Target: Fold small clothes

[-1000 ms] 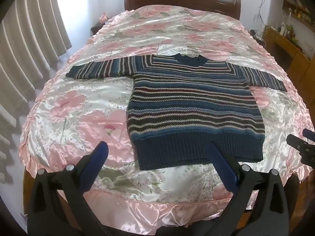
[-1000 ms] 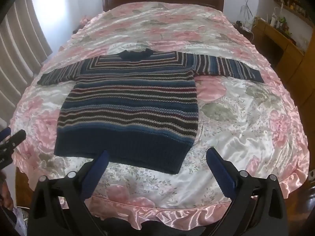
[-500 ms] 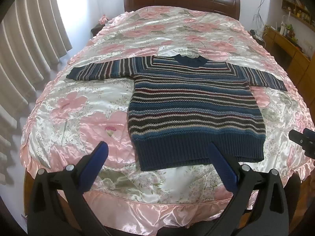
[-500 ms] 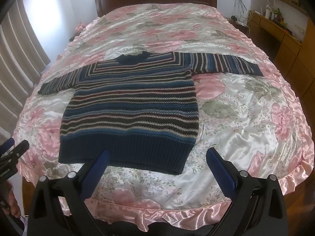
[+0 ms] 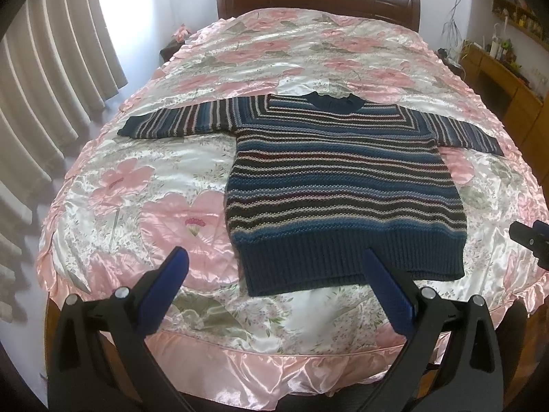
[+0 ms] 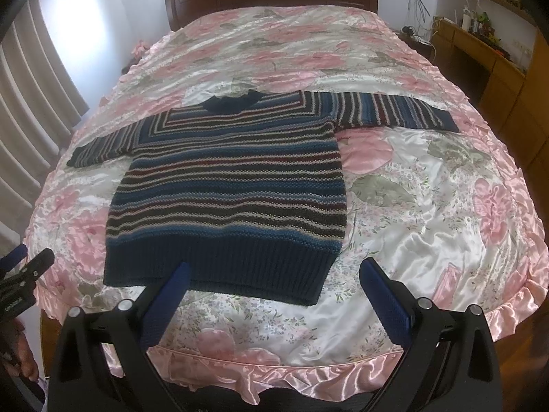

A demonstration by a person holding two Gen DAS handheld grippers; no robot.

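Sweater (image 5: 343,185) lies flat and face up on the bedspread (image 5: 144,185), both sleeves stretched out sideways, its collar pointing toward the headboard (image 5: 315,3) and its dark ribbed hem toward the foot of the bed. Left gripper (image 5: 274,274) hangs above the bedspread just short of the sweater's hem, its blue-padded fingers (image 5: 171,274) spread wide and holding nothing. Right gripper (image 6: 274,281) sits just short of the sweater's hem too, fingers (image 6: 384,295) equally wide apart, empty, one pad overlapping the hem in view. Curtains (image 5: 51,103) hang well to the sweater's left; a wooden desk (image 6: 497,68) stands well to its right.
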